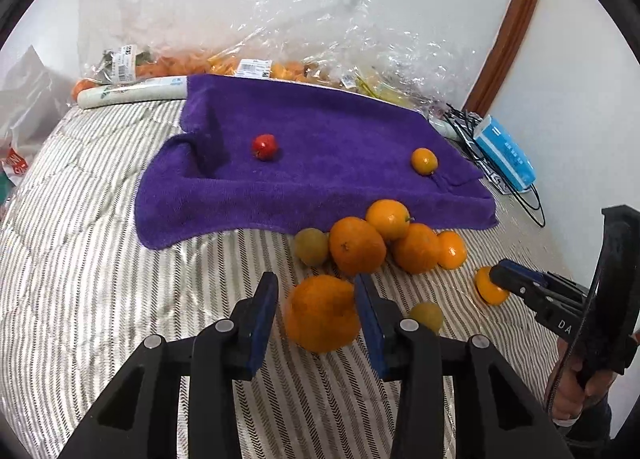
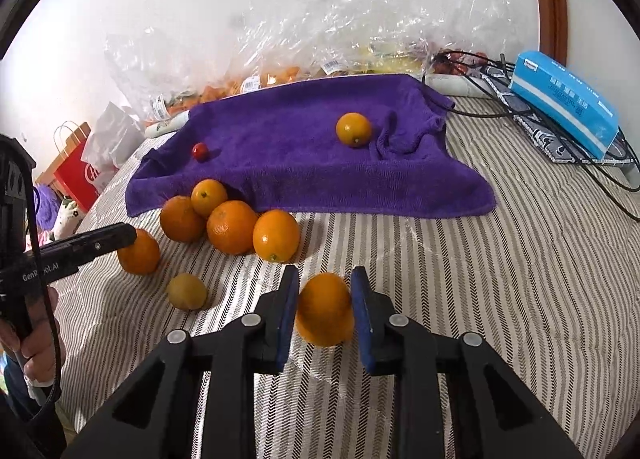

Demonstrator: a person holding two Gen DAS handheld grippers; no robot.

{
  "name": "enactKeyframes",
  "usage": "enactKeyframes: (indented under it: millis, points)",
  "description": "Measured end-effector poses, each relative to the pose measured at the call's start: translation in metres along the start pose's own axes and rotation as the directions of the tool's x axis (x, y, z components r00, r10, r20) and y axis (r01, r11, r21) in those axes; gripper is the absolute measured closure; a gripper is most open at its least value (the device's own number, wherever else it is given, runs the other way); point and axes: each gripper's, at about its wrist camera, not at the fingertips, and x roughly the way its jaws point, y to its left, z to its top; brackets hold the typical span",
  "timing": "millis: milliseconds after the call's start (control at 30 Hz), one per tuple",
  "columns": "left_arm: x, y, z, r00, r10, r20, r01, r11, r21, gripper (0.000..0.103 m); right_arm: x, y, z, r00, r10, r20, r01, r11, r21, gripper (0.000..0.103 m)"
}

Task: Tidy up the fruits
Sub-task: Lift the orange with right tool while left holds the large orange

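Orange fruit sits in both our claws: our right claw (image 2: 325,274) pinches a small orange (image 2: 324,309) between its pads, our left claw (image 1: 316,282) stands spread around a bigger orange (image 1: 322,313).

The towel (image 1: 320,163) is purple terry cloth, matt and nubby. The bed cover (image 1: 80,299) is woven striped fabric. The oranges (image 2: 232,227) have dimpled, slightly glossy peel. The bags (image 1: 280,39) are crinkly clear plastic; the gripper (image 1: 316,311) arms are matt black plastic.
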Motion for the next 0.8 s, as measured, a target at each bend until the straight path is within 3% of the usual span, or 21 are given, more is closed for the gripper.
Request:
enactKeyframes:
  millis: [300, 433, 800]
  points:
    - [0.012, -0.011, -0.004, 0.999, 0.016, -0.035, -0.015, 0.999, 0.040, 0.057, -0.003, 0.003, -0.003, 1.000, -0.003, 0.000, 0.003, 1.000, -0.013, 0.077]
    - [0.022, -0.014, -0.007, 0.995, 0.063, -0.071, -0.059, 0.997, 0.054, 0.057, 0.000, 0.005, -0.004, 1.000, 0.000, -0.010, 0.000, 1.000, -0.021, 0.073]
    - [0.022, -0.010, -0.007, 0.997, 0.055, -0.051, -0.053, 0.998, 0.043, 0.061, 0.014, 0.012, -0.013, 0.998, -0.043, -0.044, 0.040, 0.996, -0.074, 0.071]
